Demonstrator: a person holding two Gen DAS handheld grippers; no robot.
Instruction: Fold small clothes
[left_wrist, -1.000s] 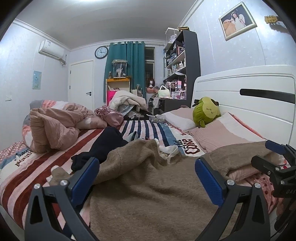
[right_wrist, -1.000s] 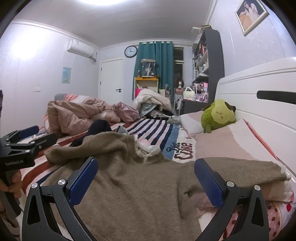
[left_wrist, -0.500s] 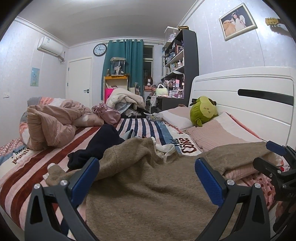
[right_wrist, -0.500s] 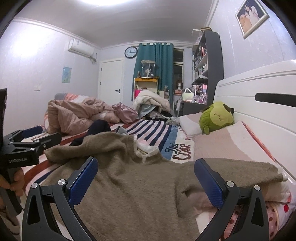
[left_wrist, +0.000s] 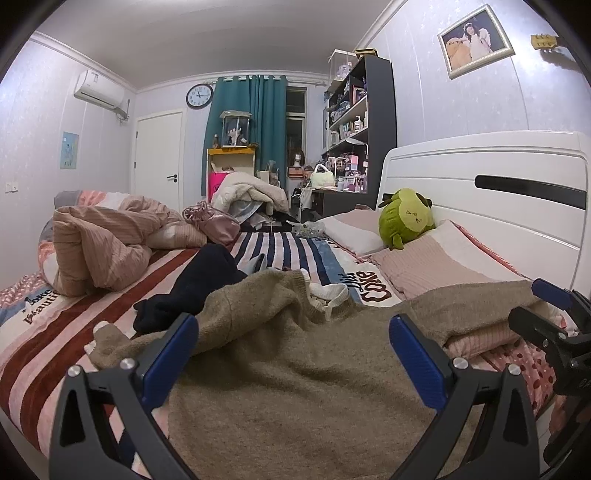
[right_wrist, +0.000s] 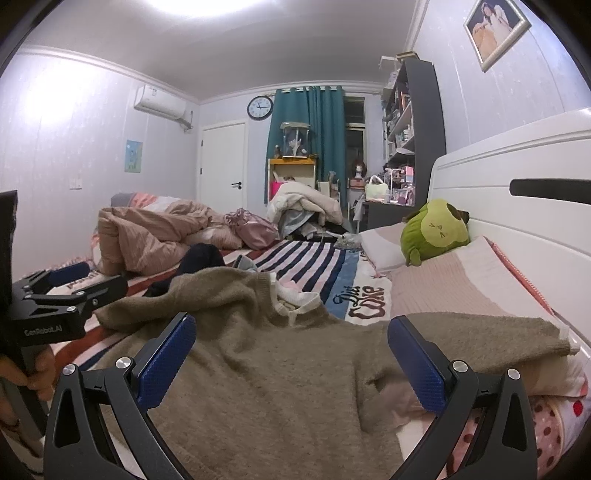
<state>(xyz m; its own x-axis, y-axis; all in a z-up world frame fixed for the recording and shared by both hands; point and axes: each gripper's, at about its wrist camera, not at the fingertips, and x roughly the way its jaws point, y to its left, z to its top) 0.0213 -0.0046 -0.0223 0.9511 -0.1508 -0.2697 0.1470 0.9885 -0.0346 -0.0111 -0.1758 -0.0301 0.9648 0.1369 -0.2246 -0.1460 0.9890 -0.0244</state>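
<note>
A brown knit sweater (left_wrist: 295, 369) lies spread on the striped bed, also in the right wrist view (right_wrist: 266, 376). One sleeve (right_wrist: 491, 332) drapes over the pink pillow on the right, the other sleeve (left_wrist: 110, 339) lies to the left. My left gripper (left_wrist: 293, 354) is open, just above the sweater's lower body. My right gripper (right_wrist: 291, 354) is open, above the sweater's right half. Each gripper shows at the edge of the other's view, the right one (left_wrist: 550, 317) and the left one (right_wrist: 70, 291). A dark garment (left_wrist: 192, 291) lies behind the sweater.
A pink quilt (left_wrist: 103, 247) is heaped at the left. A green plush toy (left_wrist: 406, 218) and pillows (left_wrist: 436, 269) lie against the white headboard (left_wrist: 498, 192). More clothes are piled at the bed's far end (left_wrist: 251, 195).
Both grippers have shifted slightly over the sweater; the view has drifted a little. The sweater lies as before and both grippers remain open.
</note>
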